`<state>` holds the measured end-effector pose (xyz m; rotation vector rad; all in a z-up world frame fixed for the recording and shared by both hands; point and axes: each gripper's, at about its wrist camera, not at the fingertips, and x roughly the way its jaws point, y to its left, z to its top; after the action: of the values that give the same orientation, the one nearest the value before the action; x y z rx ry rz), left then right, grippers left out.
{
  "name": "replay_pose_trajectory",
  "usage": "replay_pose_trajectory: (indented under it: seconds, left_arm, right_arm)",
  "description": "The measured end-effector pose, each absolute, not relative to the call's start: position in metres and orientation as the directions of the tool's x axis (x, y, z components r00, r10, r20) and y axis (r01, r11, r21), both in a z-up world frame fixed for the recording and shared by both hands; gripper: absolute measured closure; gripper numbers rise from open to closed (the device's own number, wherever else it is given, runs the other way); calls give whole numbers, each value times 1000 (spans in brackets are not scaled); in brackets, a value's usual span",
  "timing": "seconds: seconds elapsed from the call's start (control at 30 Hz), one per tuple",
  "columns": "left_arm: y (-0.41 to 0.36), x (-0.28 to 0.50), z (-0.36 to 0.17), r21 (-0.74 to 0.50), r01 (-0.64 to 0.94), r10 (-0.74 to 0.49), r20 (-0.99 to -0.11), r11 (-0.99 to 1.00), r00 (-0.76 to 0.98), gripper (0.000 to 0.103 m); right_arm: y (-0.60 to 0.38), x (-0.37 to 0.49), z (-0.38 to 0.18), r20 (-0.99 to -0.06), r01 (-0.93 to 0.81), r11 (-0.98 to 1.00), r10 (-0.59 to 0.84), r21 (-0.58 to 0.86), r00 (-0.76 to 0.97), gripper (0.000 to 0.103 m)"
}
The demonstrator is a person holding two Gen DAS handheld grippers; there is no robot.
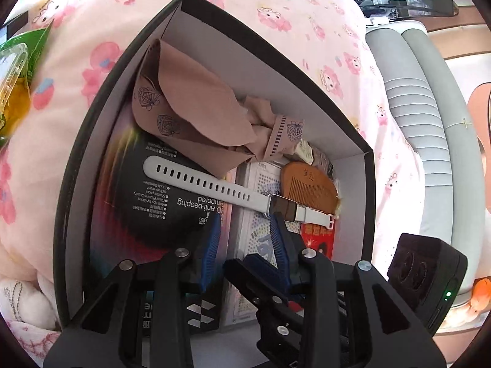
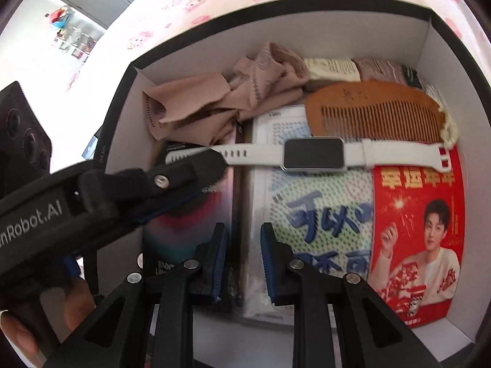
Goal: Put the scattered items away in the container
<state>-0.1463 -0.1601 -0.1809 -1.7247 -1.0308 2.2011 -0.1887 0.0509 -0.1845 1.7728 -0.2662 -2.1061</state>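
With the white smartwatch [image 2: 313,153] already lying inside the black-rimmed box [image 1: 276,92], across the flat packets and beside the wooden comb [image 2: 377,113], both tongs, left [image 1: 245,217] and right [image 2: 242,230], stand apart and empty. Lift them straight up, probably clear of the rubbery perforated strap. Crumpled beige cloth [image 1: 196,113] sits soft behind; the box rests on a pink printed bedsheet [image 1: 276,6].

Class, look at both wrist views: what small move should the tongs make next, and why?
Probably lift both tongs, left and right, clear of the box. The white watch already lies inside on the flat packets beside the wooden comb, and nothing sits between either pair of pads.
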Motion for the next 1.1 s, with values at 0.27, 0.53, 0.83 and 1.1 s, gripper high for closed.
replay_pose_trajectory:
  seconds: [0.27,0.53,0.83,1.1]
  left_arm:
    - [-119,-160,-207,-573,280,503,-816,-770,-286,71]
    - [-95,-215,-200,-482,252,431,-871,-839,-234,71]
    - [-69,-205,-209,-612,153,589,-790,-776,-172,80]
    - [-70,-204,-214,-586,161,564,-809,-794,-164,80]
  right_arm:
    - [37,-182,-190,-864,224,-844,-503,487,-15,82]
    - [100,-207,-148,-867,157,-900,-435,407,-244,82]
    - [156,-192,-152,-877,45,-917,-392,396,-277,82]
    - [159,-188,-163,-897,47,-924,-380,380,-224,82]
